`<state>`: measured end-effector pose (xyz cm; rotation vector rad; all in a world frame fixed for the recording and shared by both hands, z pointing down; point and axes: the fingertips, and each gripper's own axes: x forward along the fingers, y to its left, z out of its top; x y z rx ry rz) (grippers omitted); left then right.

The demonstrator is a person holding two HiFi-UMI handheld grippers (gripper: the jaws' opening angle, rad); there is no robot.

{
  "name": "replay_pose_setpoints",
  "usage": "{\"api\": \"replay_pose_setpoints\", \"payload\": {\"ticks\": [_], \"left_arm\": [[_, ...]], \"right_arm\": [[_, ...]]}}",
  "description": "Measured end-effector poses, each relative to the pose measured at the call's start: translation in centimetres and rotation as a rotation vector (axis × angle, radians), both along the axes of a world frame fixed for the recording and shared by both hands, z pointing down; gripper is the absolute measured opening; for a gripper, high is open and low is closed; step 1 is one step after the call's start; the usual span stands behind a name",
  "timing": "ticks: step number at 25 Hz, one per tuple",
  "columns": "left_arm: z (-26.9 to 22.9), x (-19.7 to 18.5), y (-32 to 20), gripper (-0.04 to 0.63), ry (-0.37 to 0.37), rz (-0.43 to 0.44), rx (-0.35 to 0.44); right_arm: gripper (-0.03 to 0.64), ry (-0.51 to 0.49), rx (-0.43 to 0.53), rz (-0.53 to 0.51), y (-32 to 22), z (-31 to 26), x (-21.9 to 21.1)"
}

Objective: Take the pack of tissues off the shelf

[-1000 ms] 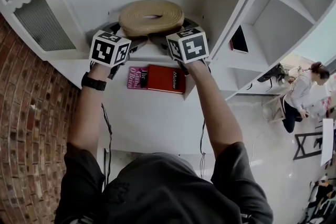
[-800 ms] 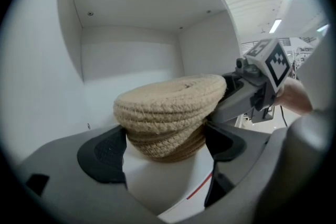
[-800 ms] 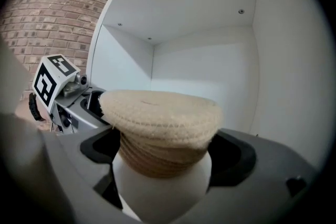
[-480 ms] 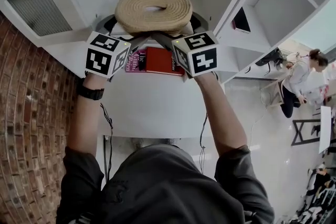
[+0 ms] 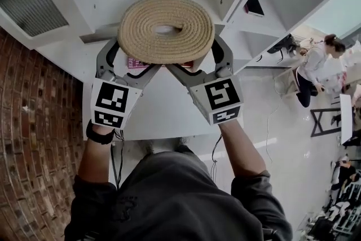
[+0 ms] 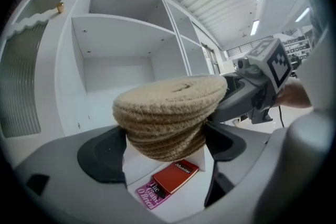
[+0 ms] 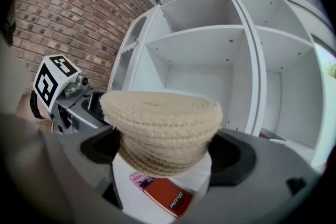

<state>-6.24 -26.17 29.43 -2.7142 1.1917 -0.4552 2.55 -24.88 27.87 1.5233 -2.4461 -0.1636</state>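
Pulled out past shelf (image 5: 161, 115) front edge: pack of tissues (image 5: 165, 29) now above red book (image 6: 176, 176), left gripper (image 5: 128, 65) and right gripper (image 5: 197, 62) both clamped on woven sides. Risk: soft sides yield, uneven squeeze drops it.

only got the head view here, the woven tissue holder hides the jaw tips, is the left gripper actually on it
Observer: Yes, the left gripper has its jaws pressed against either side of the woven tissue holder.
Operator: and the right
Observer: Same. The right gripper clamps its sides too.
Operator: whats under it
Observer: A red book lying partly on a pink book, below the holder and not touching it.
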Motion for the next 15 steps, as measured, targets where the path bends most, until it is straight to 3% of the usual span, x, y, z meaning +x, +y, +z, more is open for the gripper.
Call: {"api": "replay_pose_setpoints", "payload": {"ticks": [7,15], "left_arm": [[3.2,0.4,3.4,0.472,0.017,0.034,0.032],[11.2,1.8,4.6,0.472,-0.003,0.081,-0.037]], "right_arm": [[0.523,0.061,0.069,0.026,3.8,2.9,0.2],[0.523,0.036,-0.018,0.075,5.3,11.1,1.6]]}}
